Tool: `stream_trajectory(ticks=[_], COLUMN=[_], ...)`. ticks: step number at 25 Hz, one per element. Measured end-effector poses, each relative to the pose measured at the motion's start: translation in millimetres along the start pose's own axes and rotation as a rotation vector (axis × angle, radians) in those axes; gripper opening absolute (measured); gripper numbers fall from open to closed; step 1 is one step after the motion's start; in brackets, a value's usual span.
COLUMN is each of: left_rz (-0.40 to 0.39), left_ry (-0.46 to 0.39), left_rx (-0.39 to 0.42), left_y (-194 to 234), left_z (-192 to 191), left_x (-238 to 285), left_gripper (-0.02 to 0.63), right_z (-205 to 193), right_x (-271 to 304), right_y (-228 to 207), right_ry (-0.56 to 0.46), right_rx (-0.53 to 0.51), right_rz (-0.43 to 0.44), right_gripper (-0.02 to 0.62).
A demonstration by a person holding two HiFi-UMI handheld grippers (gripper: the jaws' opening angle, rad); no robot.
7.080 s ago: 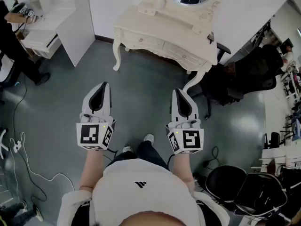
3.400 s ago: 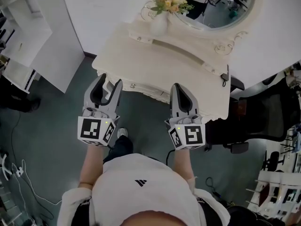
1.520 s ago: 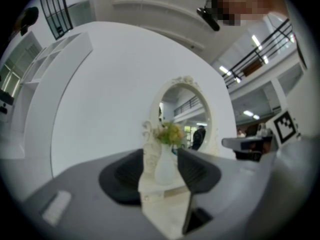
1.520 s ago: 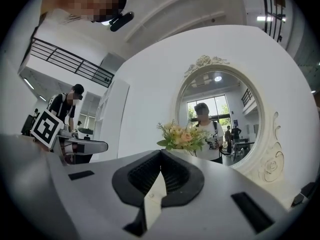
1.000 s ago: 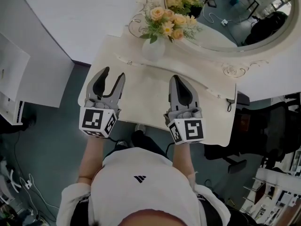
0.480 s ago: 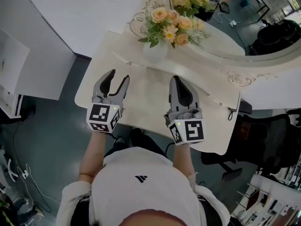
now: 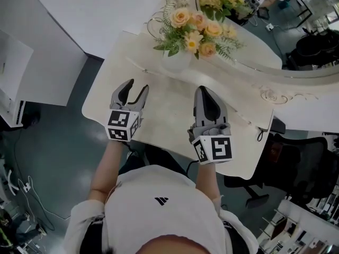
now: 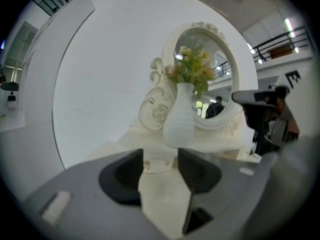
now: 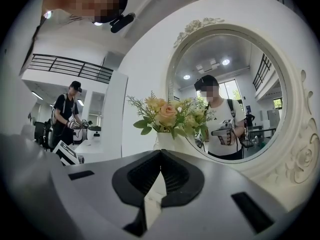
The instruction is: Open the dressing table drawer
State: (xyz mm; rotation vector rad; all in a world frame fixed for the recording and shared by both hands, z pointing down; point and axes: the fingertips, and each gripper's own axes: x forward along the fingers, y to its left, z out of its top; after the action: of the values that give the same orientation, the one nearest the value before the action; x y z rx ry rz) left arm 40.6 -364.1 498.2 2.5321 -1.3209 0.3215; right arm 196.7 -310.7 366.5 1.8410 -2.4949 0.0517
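Note:
The cream dressing table point(image 7: 159, 118) lies below me, and its top hides the drawer fronts in every view. My left gripper point(image 7: 133, 91) hangs over the left part of the top, jaws open with nothing between them. In the left gripper view the left gripper point(image 8: 159, 170) points along the tabletop at the white vase point(image 8: 180, 119). My right gripper point(image 7: 205, 90) is over the middle of the top with its jaws shut and empty. The right gripper point(image 9: 160, 155) faces the flowers point(image 9: 167, 115) and the oval mirror point(image 9: 235, 99).
A white vase of yellow flowers point(image 7: 193, 28) stands at the back of the tabletop, before the mirror point(image 7: 286, 41). A black office chair point(image 7: 296, 163) is at the right, a white cabinet point(image 7: 21, 67) at the left. Cables point(image 7: 21, 189) trail over the grey floor.
My left gripper has sunk toward the tabletop and drifted a little right, still open. The right gripper has shifted only slightly. The table has slid lower in the head view.

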Motion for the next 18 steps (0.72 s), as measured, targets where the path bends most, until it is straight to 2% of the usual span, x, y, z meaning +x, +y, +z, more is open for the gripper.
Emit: stream_trajectory(ticks=[18], left_rz=[0.034], left_ry=[0.169], left_rx=[-0.029], left_y=[12.3], left_z=[-60.0], left_x=[57.7], left_gripper=[0.255], right_z=[-22.7], right_x=[8.7], right_y=[-32.3], right_ry=[0.055], right_rx=[0.018], right_rz=[-0.002], right_gripper=[-0.008])
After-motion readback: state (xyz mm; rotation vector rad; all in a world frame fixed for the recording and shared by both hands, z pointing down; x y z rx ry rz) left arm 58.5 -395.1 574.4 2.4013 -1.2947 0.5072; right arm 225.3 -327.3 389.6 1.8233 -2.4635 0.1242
